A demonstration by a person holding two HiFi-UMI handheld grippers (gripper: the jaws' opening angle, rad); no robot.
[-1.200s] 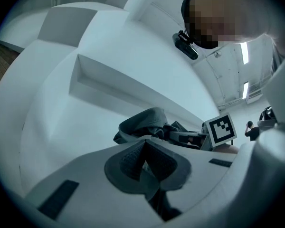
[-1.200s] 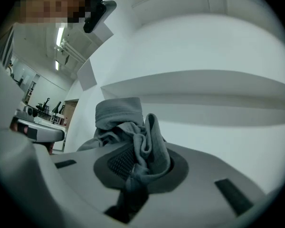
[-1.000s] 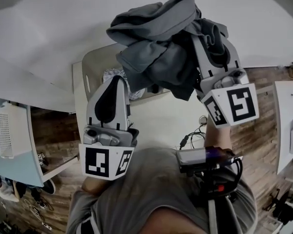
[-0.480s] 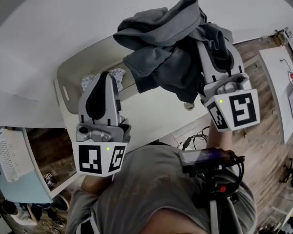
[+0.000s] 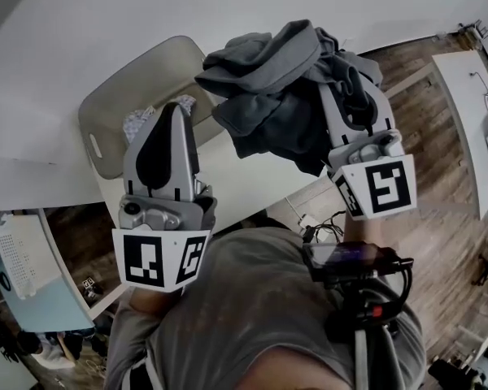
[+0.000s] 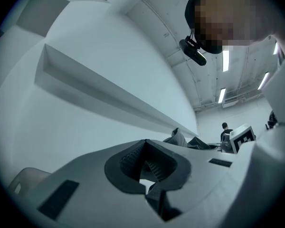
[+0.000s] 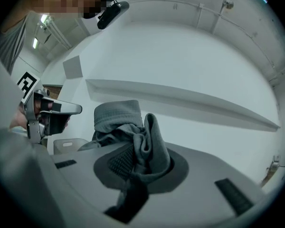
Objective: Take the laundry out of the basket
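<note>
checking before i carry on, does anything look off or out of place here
Nothing looks spilled or damaged. The grey garment hangs bunched from the right gripper, held up clear of the basket. A lighter patterned piece lies in the basket. The left gripper is shut and empty.

White table (image 5: 246, 179); wood floor (image 5: 443, 185); white wall ledge (image 7: 180, 99); ceiling strip lights (image 6: 225, 61).

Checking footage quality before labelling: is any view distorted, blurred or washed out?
Head view: wide-angle bend curves the white table's edge, yet the crumpled dark grey garment is sharp. Left gripper view: fisheye circle with black corners, bright ceiling strip lights glaring. Right gripper view: same corners; garment crisp between the jaws.
</note>
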